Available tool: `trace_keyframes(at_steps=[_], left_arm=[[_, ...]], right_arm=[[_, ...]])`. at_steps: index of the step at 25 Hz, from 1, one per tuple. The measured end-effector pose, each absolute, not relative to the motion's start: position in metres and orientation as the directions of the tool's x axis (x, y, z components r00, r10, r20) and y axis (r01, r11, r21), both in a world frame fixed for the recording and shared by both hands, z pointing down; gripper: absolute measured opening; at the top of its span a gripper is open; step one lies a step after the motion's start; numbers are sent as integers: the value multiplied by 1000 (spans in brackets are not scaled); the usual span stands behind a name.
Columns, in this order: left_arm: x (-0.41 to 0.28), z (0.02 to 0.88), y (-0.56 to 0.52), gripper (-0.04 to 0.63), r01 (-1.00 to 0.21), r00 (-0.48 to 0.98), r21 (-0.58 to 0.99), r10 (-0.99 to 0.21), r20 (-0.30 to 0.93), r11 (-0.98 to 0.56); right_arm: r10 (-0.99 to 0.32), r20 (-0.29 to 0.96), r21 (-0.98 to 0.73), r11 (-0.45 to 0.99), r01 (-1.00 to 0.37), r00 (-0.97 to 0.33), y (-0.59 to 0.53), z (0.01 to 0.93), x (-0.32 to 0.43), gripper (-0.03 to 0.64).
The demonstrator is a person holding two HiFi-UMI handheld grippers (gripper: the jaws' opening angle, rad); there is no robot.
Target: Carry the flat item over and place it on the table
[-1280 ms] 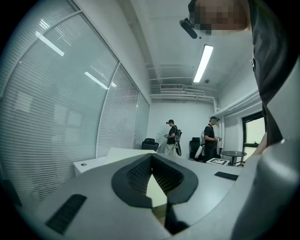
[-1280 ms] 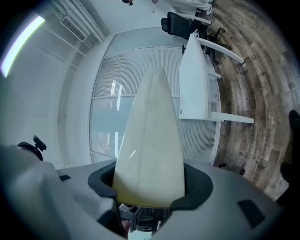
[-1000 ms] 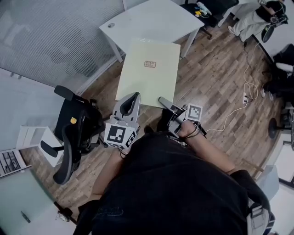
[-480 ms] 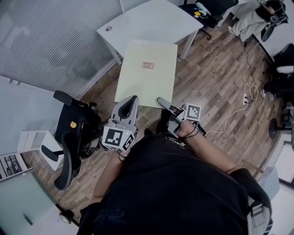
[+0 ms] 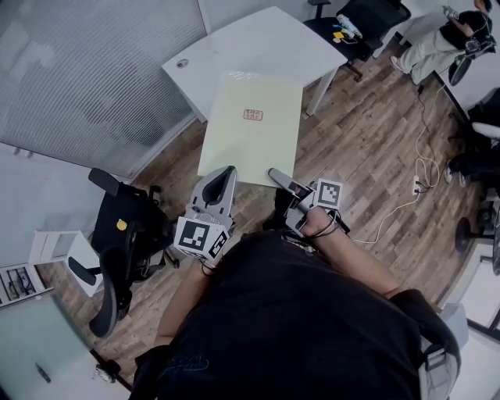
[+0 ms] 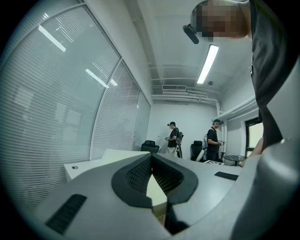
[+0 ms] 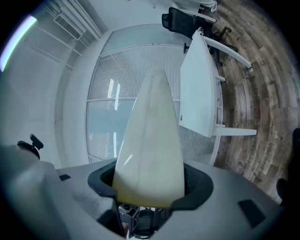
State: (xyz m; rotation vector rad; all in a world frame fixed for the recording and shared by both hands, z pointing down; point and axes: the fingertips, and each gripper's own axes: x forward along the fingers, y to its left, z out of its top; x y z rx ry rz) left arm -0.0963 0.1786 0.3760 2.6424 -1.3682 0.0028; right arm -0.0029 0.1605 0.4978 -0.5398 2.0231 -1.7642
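A large flat pale-yellow board with a small red stamp is held level in front of me, its far edge over the near corner of the white table. My left gripper is shut on the board's near edge at the left, where only a thin sliver of the board shows between the dark pads. My right gripper grips the same edge at the right. In the right gripper view the board fills the gap between the jaws.
A black office chair stands at my left beside a white shelf unit. Another chair sits behind the table. A white cable trails over the wooden floor at the right. People stand at the far end of the room.
Both grippers and the board have moved forward toward the white table, which now shows more fully in the head view. Both grips look unchanged.
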Motion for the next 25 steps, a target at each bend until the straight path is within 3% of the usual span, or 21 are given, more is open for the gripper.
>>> trace_keyframes(at_steps=[15,25], left_arm=[[6,374,65,14,-782,618,158,-784,68,-603],[14,392,34,13,-748,659,177,-747,87,-640]], right_arm=[[-549,-50,-987,156,-43,-834,47,487,93,296],[-596,-28,-991,123,-56,-803,27,512,102,296]])
